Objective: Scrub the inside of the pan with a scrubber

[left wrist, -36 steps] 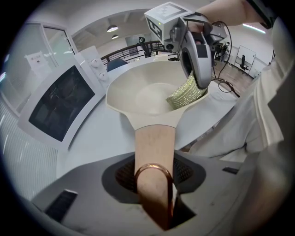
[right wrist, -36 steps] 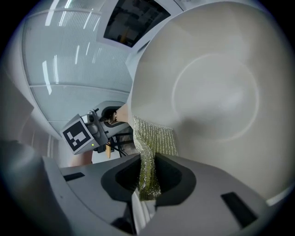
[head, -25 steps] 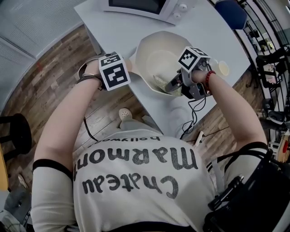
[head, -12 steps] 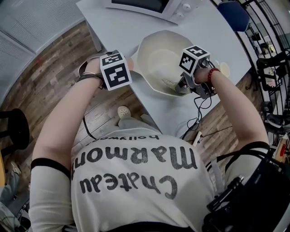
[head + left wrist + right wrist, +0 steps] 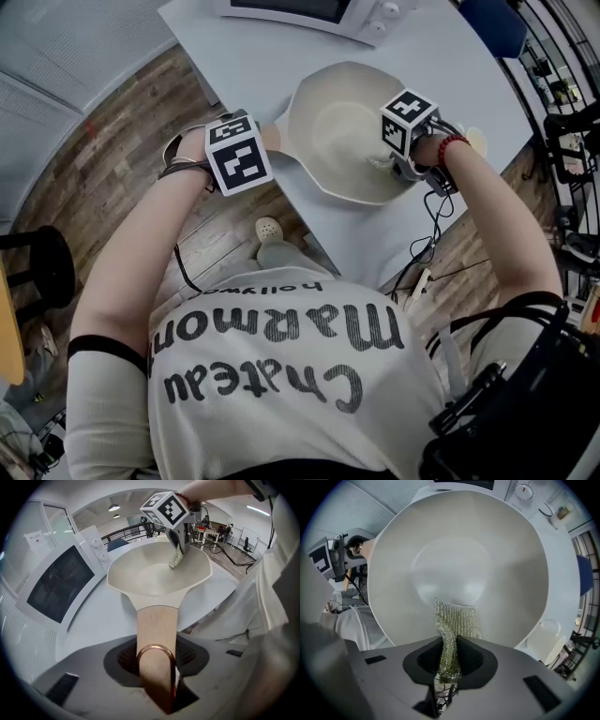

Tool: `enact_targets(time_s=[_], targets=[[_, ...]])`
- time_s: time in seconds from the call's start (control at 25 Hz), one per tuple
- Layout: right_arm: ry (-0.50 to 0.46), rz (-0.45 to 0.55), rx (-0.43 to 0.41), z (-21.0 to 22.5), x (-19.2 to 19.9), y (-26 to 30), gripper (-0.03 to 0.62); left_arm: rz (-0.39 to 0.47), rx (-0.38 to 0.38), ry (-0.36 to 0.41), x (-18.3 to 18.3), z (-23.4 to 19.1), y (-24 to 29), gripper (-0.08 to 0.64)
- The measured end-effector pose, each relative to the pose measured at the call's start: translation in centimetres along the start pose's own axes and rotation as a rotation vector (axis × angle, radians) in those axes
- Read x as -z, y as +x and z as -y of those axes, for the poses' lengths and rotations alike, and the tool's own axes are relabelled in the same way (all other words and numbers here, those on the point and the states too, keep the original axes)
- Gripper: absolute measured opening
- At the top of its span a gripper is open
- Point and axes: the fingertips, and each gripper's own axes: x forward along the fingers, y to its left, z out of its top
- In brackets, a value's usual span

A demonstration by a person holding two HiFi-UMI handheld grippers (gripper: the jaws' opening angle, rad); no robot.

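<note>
- Gripping the pan (image 5: 333, 122) by its wooden handle (image 5: 157, 625) with the left gripper (image 5: 157, 660), jaws closed firmly on the wood beside the copper hanging ring (image 5: 156, 649); most likely to brace the pan against the push of scrubbing.
- Pinching a silvery mesh scrubber (image 5: 458, 618) in the right gripper (image 5: 450, 658), jaws shut on its folded upper end, leaving the lower end free to rub.
- Pressing that free end on the inner wall opposite the handle, at the edge of the flat bottom; pointed steeply down to reach into the deep bowl.
- Resting the pan on the pale counter (image 5: 281, 66), in front of the microwave (image 5: 309, 11), with the handle turned toward the left hand for an easy hold.
- Judged mid-scrub, with no soiling visible to gauge progress.
</note>
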Motion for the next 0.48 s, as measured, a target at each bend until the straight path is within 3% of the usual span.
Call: enact_targets(time_s=[0.32, 0.48], targets=[[-0.193, -0.041, 0.271, 3.2, -1.5, -0.4, 0.052, 0.010, 0.005, 0.037, 0.2, -0.1, 0.0, 0.152], [-0.287, 0.065, 0.366, 4.3, -3.6, -1.2, 0.052, 0.025, 0.030, 0.045, 0.7, 0.1, -0.3, 0.146]])
